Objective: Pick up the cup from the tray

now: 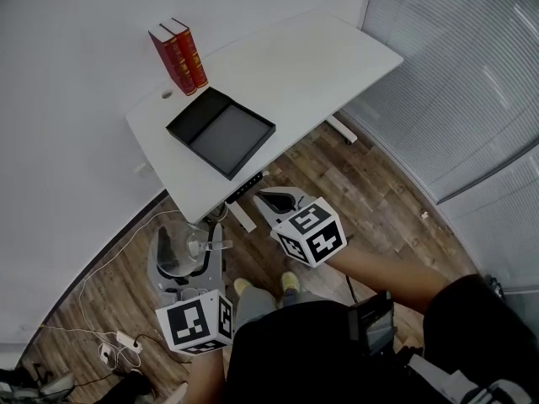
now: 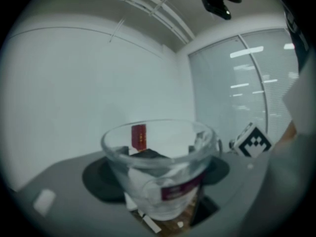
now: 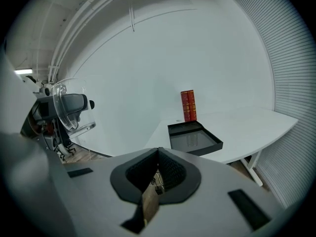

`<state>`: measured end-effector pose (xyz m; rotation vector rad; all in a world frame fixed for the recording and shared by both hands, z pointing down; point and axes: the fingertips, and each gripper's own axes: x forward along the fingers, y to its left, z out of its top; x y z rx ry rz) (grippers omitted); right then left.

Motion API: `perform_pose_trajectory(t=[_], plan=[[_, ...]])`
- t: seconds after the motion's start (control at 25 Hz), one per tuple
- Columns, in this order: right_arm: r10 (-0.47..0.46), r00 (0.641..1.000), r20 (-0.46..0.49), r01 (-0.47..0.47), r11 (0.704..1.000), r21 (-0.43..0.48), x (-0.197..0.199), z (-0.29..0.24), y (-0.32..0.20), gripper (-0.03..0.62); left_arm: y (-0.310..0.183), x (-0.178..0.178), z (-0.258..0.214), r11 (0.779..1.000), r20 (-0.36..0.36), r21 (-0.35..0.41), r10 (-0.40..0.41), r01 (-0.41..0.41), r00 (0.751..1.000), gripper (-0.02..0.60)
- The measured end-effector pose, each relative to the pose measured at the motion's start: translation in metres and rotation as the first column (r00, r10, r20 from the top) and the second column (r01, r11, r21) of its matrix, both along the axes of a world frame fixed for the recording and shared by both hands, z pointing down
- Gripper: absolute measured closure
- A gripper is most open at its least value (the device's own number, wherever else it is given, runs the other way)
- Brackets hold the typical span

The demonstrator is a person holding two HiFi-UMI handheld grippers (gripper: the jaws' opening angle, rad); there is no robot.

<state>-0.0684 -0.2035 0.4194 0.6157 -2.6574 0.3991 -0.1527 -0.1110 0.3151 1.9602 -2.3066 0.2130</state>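
Observation:
A clear glass cup (image 1: pixel 196 244) hangs over the wooden floor, in front of the desk, with my left gripper (image 1: pixel 187 249) shut on it. In the left gripper view the cup (image 2: pixel 160 154) fills the space between the two dark pads (image 2: pixel 96 179), rim up. The black tray (image 1: pixel 223 133) lies on the white desk with nothing in it; the right gripper view shows the tray (image 3: pixel 195 138) too. My right gripper (image 1: pixel 276 199) is near the desk's front edge, shut with nothing held. That gripper (image 3: pixel 158 153) points at the tray.
Two red books (image 1: pixel 179 55) stand upright behind the tray on the white desk (image 1: pixel 312 66). Cables and a power strip (image 1: pixel 122 341) lie on the floor at the left. A glass wall with blinds (image 1: pixel 472 99) runs along the right.

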Motion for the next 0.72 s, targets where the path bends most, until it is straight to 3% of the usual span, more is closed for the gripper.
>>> perform_pose_trajectory(t=[0.32,0.72], plan=[[0.025,1.000,-0.012,-0.025,1.000,-0.003,-0.003,0.001,0.010,0.582,0.011,-0.004,-0.001,1.000,-0.012,0.011,0.023,-0.023,1.000,0.186],[0.032,0.999,-0.019,-0.031,0.999,0.019,-0.041,-0.002,0.019,0.582,0.014,-0.045,0.000,0.999,-0.014,0.005,0.042,-0.042,0.999,0.186]])
